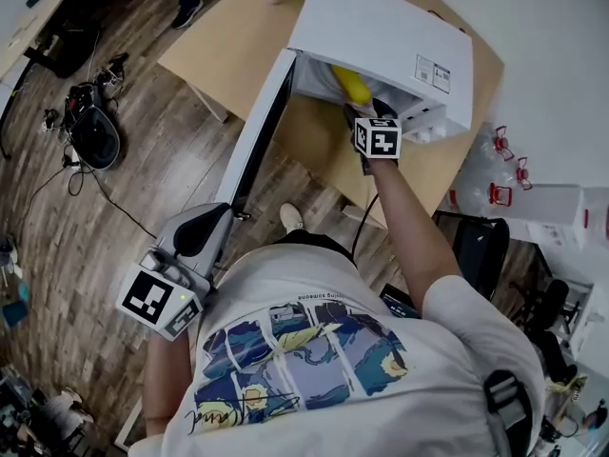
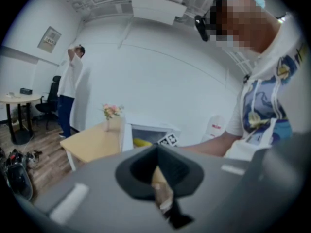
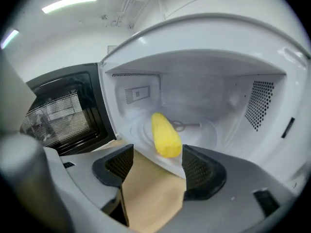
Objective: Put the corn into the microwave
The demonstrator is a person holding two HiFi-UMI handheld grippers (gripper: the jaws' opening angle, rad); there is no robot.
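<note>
Release step: yellow corn cob (image 3: 165,134) rests inside white microwave oven (image 3: 228,101); right gripper (image 3: 154,158) at its six o'clock, spread, empty (left gripper (image 2: 157,161) pressed together). Next, likely: shut black-windowed door (image 3: 58,115).

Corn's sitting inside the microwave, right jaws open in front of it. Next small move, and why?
Probably draw the right gripper straight back out of the opening. Its jaws stand apart with nothing between them. The corn lies free on the floor of the microwave, just beyond them. The door hangs open at the left, so clearing the opening would let it be swung shut.
</note>
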